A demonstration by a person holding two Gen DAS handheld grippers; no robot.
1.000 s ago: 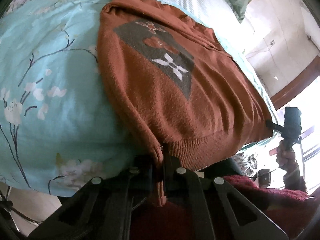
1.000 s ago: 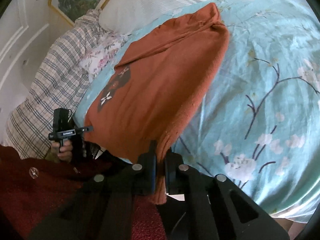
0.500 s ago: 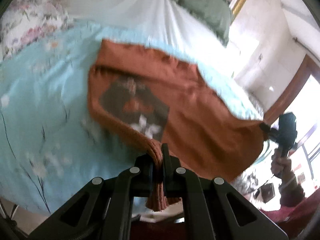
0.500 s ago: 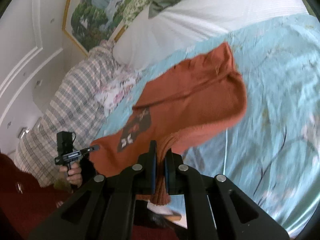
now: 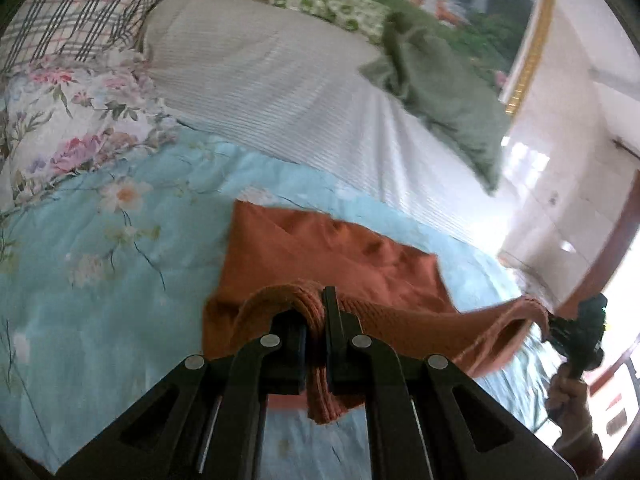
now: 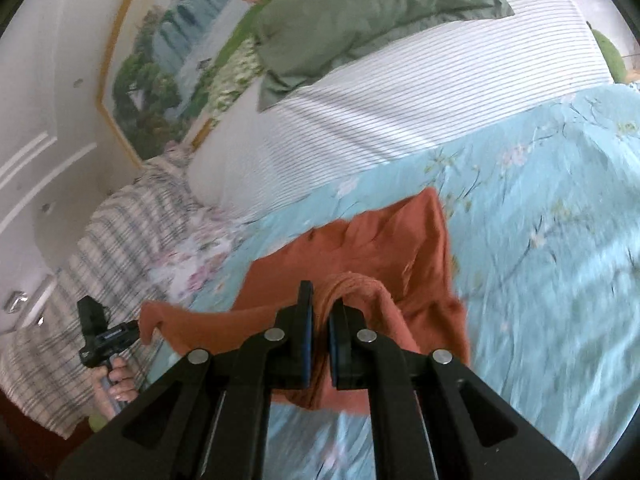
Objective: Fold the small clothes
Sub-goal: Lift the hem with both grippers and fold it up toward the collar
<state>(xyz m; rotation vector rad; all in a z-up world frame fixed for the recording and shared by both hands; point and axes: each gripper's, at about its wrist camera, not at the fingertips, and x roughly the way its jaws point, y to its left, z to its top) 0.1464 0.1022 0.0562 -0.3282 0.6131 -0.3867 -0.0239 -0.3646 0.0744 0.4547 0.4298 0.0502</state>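
A rust-orange knitted sweater (image 5: 328, 252) lies on the light blue floral bedspread (image 5: 88, 264); it also shows in the right wrist view (image 6: 384, 248). My left gripper (image 5: 316, 312) is shut on the ribbed hem at one corner and holds it lifted above the sweater's upper part. My right gripper (image 6: 320, 312) is shut on the other hem corner, also lifted. The hem stretches between the two grippers. Each gripper shows in the other's view: the right one (image 5: 576, 332), the left one (image 6: 108, 336). The sweater's front pattern is hidden.
A white striped duvet (image 5: 280, 80) lies beyond the sweater, with a green pillow (image 5: 436, 84) on it. A floral pillow (image 5: 68, 120) and a plaid pillow (image 5: 76, 4) lie at the left. A framed landscape picture (image 6: 168, 64) hangs on the wall.
Both grippers have lifted the hem off the bed edge and carried it forward over the sweater toward its collar. The sweater's patterned front is now covered.
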